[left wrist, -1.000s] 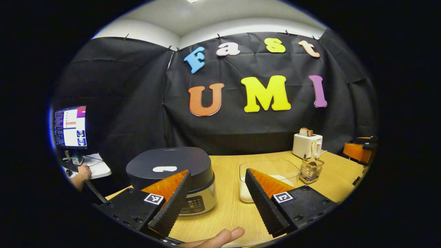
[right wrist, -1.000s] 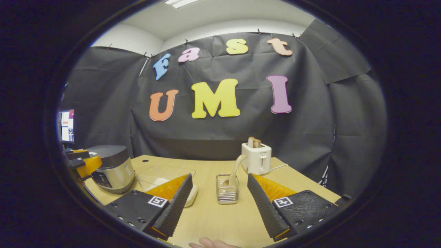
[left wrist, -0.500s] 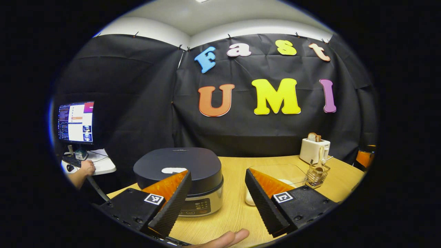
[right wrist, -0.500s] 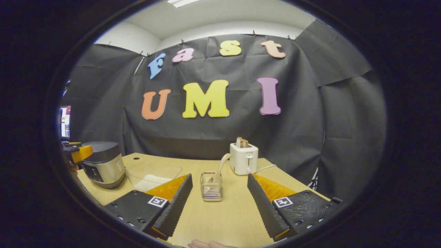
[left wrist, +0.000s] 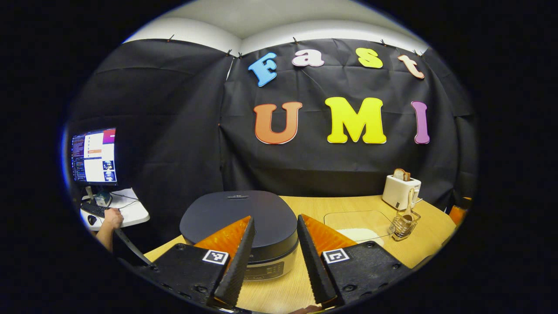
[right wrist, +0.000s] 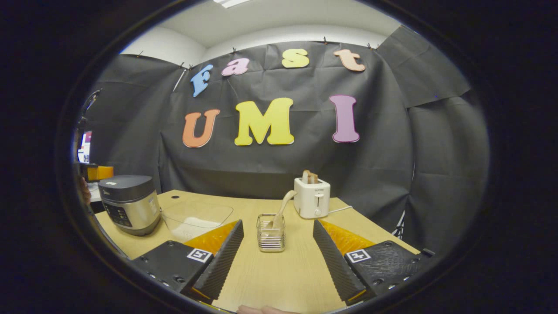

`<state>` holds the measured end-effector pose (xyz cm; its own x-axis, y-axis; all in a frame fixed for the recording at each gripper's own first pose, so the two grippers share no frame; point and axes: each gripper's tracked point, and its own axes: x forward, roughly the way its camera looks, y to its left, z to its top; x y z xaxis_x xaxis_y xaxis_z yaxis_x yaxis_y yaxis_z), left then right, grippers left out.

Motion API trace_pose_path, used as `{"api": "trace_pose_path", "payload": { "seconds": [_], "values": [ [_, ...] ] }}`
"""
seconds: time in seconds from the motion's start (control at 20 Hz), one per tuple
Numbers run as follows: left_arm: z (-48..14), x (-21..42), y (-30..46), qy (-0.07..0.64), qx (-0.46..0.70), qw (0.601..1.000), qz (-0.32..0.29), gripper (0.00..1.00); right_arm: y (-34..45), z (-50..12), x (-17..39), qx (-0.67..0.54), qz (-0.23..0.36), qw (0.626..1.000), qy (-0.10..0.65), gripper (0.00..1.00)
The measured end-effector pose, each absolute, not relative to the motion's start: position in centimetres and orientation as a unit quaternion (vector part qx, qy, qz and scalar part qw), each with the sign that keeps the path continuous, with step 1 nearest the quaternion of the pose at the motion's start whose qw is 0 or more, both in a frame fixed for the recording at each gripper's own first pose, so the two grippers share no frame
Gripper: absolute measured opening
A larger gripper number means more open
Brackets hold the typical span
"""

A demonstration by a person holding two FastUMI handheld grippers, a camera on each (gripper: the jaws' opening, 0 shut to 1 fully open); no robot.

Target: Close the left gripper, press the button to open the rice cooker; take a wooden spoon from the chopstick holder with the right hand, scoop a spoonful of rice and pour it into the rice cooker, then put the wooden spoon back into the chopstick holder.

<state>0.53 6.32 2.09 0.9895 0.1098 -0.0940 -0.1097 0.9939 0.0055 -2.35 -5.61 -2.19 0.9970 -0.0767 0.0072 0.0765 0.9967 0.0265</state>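
Left gripper (left wrist: 271,261) narrowed, gap remains, holding nothing; rice cooker (left wrist: 242,220) dead ahead, lid down. Rigid, heavy body: expect firm button press. Right gripper (right wrist: 277,261) wide, wooden spoon (right wrist: 281,210) upright ahead in chopstick holder (right wrist: 270,238): light, stiff, take by handle.

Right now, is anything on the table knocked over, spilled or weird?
Nothing stands out. The rice cooker sits upright with its lid shut, the rice stays inside the clear dish, the wooden spoon leans in its wire holder, and the toaster stands straight with bread in it. No spills show on the table.
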Motion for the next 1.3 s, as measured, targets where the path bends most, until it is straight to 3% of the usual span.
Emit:
{"api": "trace_pose_path", "payload": {
  "seconds": [0.1, 0.15, 0.2, 0.3, 0.4, 0.75, 1.3],
  "values": [
    [2.7, 1.1, 8.0, 0.054, -0.003, 0.996, 0.071, 0.49, -5.6, -2.2, -2.4, 0.01, -0.037, 0.999, -0.004, 0.96],
    [2.6, 1.2, 8.6, 0.061, -0.013, 0.995, 0.076, 0.34, -5.6, -2.3, -2.4, 0.009, -0.037, 0.999, -0.003, 0.96],
    [2.3, 1.5, 9.3, 0.075, -0.026, 0.993, 0.082, 0.3, -5.5, -2.4, -2.3, 0.009, -0.037, 0.999, -0.003, 0.96],
    [1.5, 1.8, 10.4, 0.104, -0.049, 0.989, 0.098, 0.12, -5.4, -2.6, -2.2, 0.011, -0.033, 0.999, 0.0, 0.95],
    [0.6, 2.1, 11.6, 0.132, -0.065, 0.984, 0.103, 0.03, -5.2, -2.8, -2.3, 0.01, -0.03, 1.0, 0.003, 0.96],
    [-2.1, 2.9, 12.0, 0.204, -0.081, 0.971, 0.099, 0.0, -5.0, -3.8, -2.2, 0.004, -0.022, 1.0, 0.013, 0.96],
    [-2.3, 2.5, 11.9, 0.196, -0.049, 0.973, 0.114, 0.03, -5.2, -5.5, -2.1, 0.01, -0.016, 0.999, 0.027, 0.96]
  ]
}}
